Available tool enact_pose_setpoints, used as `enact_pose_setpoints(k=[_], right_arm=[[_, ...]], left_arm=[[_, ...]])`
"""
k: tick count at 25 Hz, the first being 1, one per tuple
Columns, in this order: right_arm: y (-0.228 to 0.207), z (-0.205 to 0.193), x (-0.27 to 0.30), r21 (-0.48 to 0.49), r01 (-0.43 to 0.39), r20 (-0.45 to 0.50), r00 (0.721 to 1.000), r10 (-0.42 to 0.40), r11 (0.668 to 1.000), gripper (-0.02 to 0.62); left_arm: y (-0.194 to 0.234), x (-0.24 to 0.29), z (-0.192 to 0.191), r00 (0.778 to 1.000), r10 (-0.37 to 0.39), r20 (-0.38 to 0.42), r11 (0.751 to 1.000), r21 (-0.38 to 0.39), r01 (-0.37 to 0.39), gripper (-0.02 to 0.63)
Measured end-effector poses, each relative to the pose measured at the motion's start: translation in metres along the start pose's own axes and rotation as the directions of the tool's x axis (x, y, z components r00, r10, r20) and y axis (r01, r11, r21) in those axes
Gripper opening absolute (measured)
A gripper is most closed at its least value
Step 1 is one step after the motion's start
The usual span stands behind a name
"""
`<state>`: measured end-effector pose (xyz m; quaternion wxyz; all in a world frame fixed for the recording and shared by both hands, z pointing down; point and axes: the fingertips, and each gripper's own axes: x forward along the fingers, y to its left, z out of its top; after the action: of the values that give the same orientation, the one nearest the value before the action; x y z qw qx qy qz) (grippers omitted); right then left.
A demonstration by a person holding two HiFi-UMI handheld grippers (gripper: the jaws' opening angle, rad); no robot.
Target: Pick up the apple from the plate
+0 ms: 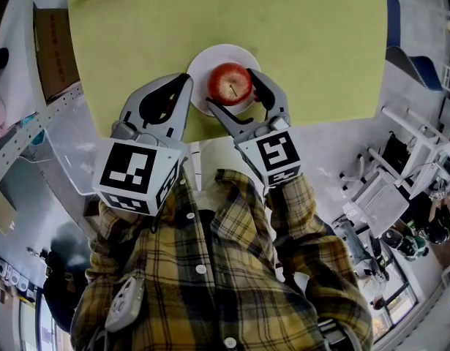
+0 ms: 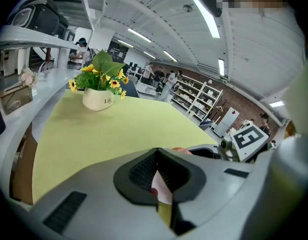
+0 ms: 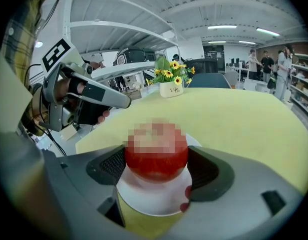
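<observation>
A red apple (image 1: pixel 230 83) (image 3: pixel 156 168) sits on a small white plate (image 1: pixel 210 61) (image 3: pixel 148 200) at the near edge of the yellow-green table (image 1: pixel 305 35). My right gripper (image 1: pixel 231 91) (image 3: pixel 156 170) straddles the apple, and its dark pads (image 3: pixel 206 170) press on both sides of the fruit, which still rests on the plate. My left gripper (image 1: pixel 186 81) (image 2: pixel 159 175) is shut with nothing in it. It hovers just left of the plate, and only a thin slit shows between its pads.
A white pot of yellow flowers (image 2: pixel 97 98) (image 3: pixel 173 88) stands at the table's far end. A cardboard box (image 1: pixel 55 50) and a metal shelf lie to the left. A blue chair (image 1: pixel 411 57) and white equipment are on the right. People stand far off.
</observation>
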<state>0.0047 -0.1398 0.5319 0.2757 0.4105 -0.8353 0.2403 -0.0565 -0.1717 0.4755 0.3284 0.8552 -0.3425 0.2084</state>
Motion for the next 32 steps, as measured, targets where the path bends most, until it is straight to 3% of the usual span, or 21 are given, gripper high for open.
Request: enact_pose_setpoints(k=[14, 32], right_arm=[[0.0, 0.023, -0.016, 0.008, 0.003, 0.021, 1.0, -0.004, 1.0, 0.373], [0.012, 0.101, -0.072, -0.041, -0.043, 0.136, 0.99, 0.048, 0.998, 0.373]], left_arm=[[-0.012, -0.012, 0.028, 0.999, 0.003, 0.053, 1.0, 0.028, -0.005, 0.006], [-0.053, -0.053, 0.097, 0.981, 0.015, 0.192, 0.995, 0.096, -0.034, 0.006]])
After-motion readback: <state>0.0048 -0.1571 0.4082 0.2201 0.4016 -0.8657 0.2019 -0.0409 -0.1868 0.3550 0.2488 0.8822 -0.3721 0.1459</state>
